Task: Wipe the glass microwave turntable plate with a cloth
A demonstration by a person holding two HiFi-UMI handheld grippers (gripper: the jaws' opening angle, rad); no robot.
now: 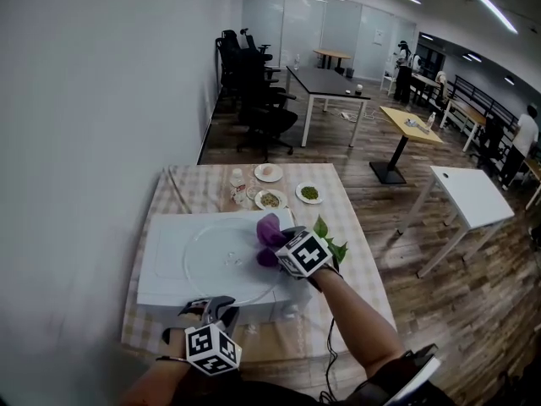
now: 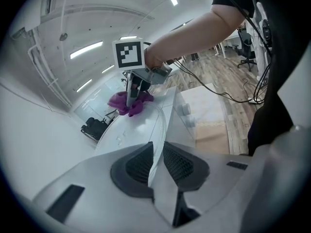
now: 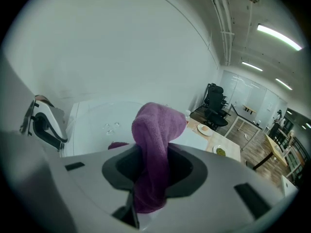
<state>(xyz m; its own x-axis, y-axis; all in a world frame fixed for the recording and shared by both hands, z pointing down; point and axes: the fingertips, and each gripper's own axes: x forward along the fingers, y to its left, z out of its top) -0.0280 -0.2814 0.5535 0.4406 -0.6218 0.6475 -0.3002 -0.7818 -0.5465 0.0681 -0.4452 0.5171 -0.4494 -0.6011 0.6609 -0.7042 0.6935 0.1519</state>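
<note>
The round glass turntable plate point(image 1: 221, 260) lies flat on top of a white microwave point(image 1: 161, 265). My left gripper point(image 1: 213, 304) is at the plate's near rim. In the left gripper view its jaws point(image 2: 156, 166) are shut on the thin glass edge point(image 2: 158, 130). My right gripper point(image 1: 275, 245) is shut on a purple cloth point(image 1: 269, 229), which rests on the plate's right side. The right gripper view shows the cloth point(image 3: 155, 130) bunched between the pads and standing up in front of them, with the plate point(image 3: 104, 118) beyond it and the left gripper point(image 3: 46, 125) at the left.
The microwave stands on a table with a checked cloth point(image 1: 355, 260), against a white wall on the left. Behind it are three small plates of food point(image 1: 269, 172) point(image 1: 309, 193) point(image 1: 270, 199) and a small bottle point(image 1: 237, 184). Green leaves point(image 1: 331, 242) lie to the right.
</note>
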